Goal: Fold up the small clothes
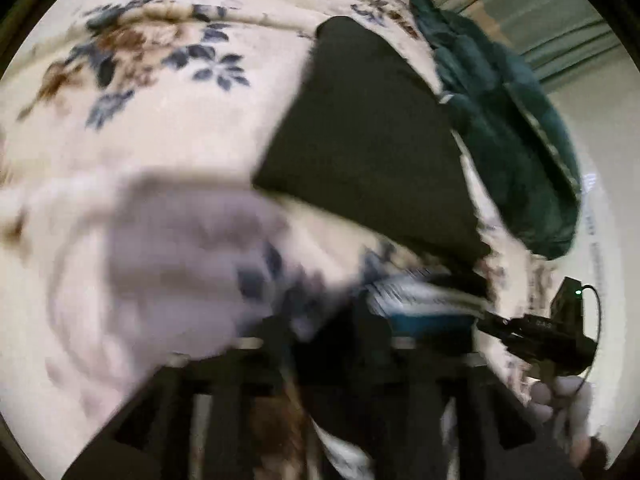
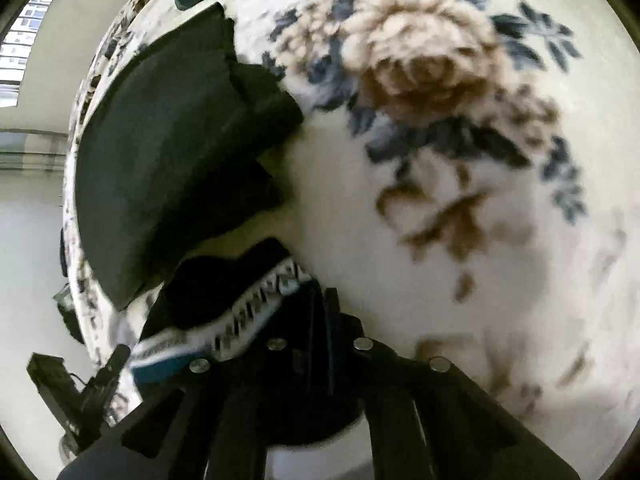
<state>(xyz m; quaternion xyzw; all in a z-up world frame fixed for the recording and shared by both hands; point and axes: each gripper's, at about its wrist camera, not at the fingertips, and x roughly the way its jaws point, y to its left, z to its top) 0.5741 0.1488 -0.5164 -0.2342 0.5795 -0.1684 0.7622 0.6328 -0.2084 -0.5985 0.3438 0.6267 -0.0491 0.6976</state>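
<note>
My right gripper (image 2: pixel 320 300) was clamped on the black garment's patterned waistband (image 2: pixel 256 312) over the floral blanket (image 2: pixel 440 240); my left gripper's (image 1: pixel 332 320) opening I couldn't tell through blur.

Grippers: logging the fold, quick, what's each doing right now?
Left gripper: open, nothing clearly held; the view is blurred.
Right gripper: closed on the patterned waistband.

Cream floral blanket (image 2: pixel 400 220) covers bed; pale wall (image 2: pixel 92 32), bright slatted window (image 2: pixel 24 40), greenish curtain (image 1: pixel 560 20).

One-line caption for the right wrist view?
Right hand-held gripper pinching a patterned waistband beside a dark folded garment on a floral blanket.
</note>
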